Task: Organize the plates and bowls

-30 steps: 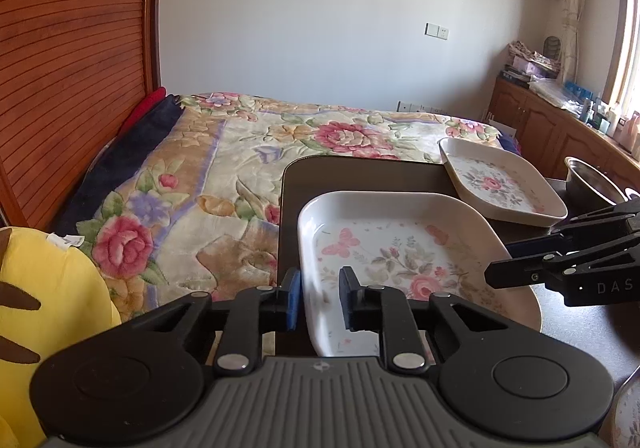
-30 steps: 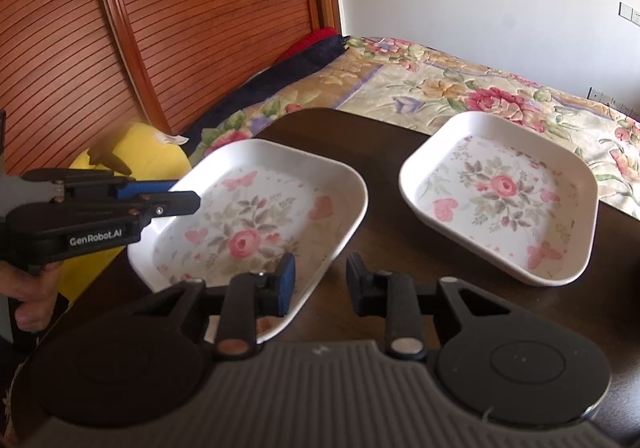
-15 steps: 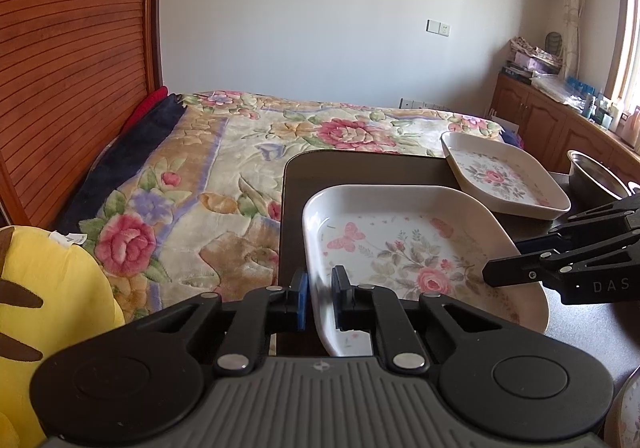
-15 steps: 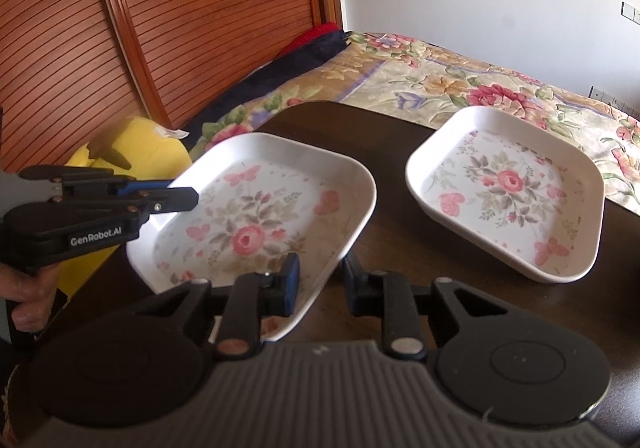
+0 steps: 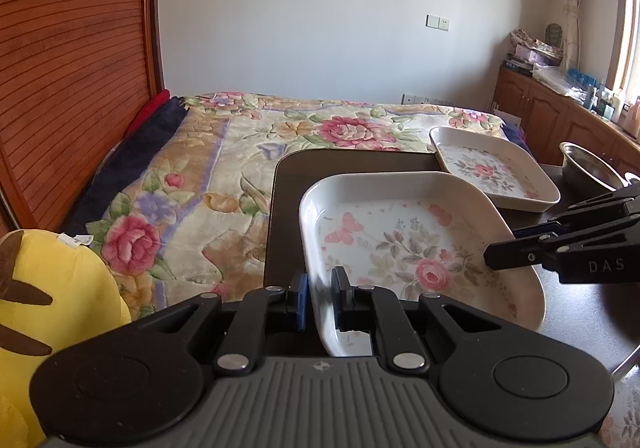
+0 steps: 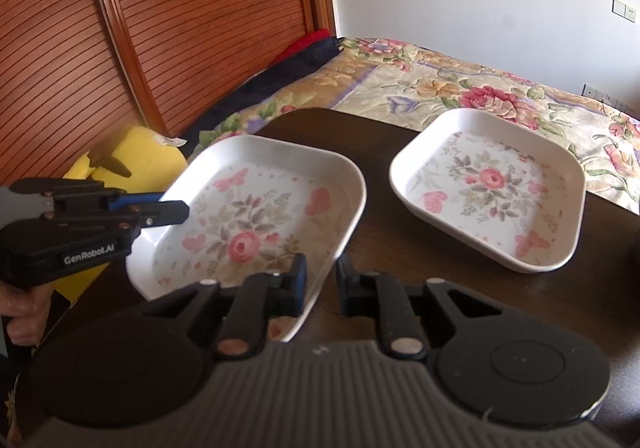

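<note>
Dark table (image 6: 400,152): both grippers clamp near floral plate (image 5: 400,240).

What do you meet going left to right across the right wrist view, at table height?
Left gripper → near floral plate, held at both rims → bare dark table → far floral plate lying flat.

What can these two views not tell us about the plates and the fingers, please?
- Left wrist view: metal bowl, its right part hidden behind the right gripper.
- Left wrist view: a floral item, cut off by the corner edge.
- Right wrist view: near plate, its front rim blurred, so contact with the right fingers is unclear.
</note>
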Demonstrator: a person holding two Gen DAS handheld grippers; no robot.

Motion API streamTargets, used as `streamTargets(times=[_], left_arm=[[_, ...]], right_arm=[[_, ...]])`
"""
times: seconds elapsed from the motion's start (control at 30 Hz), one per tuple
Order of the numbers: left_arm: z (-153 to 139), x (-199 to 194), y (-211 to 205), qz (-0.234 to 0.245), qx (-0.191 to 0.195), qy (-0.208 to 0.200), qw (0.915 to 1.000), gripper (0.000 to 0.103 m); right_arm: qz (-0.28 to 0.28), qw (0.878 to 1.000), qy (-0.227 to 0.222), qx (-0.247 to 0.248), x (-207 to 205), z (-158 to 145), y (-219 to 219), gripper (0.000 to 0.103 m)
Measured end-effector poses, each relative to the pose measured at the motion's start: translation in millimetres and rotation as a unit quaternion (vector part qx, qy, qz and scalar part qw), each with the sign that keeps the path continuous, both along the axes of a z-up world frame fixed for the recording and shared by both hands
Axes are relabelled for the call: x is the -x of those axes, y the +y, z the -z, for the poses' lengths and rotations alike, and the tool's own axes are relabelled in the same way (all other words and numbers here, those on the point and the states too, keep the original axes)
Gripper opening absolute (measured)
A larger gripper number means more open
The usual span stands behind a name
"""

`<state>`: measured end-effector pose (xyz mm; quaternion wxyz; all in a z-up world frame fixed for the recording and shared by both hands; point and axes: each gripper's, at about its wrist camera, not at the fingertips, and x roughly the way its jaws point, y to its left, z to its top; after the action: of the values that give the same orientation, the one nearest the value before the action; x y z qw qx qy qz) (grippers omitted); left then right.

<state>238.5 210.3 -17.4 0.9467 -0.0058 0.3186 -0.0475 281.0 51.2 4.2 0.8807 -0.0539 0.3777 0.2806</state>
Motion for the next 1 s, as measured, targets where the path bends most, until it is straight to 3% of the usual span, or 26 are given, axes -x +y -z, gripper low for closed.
streamTargets(times=[0.33, 0.67, 1.0], left_arm=[[-10.5, 12.7, -6.9, -0.002, 0.005, -0.011, 0.9999, 0.01], [-39.6, 42.3, -35.6, 0.011, -0.001, -0.035, 0.9993, 0.01], [-44.6, 81.1, -74.5, 0.026, 0.009, -0.035, 0.999, 0.01]], right_arm=[[0.007, 1.0, -0.009, -0.014, 8.6, -8.6, -15.2, 0.013], [0.016, 0.999, -0.031, -0.029, 32.1, -30.6, -43.8, 0.013], [0.025, 0.998, -0.042, -0.032, 69.2, -36.2, -83.7, 0.013]])
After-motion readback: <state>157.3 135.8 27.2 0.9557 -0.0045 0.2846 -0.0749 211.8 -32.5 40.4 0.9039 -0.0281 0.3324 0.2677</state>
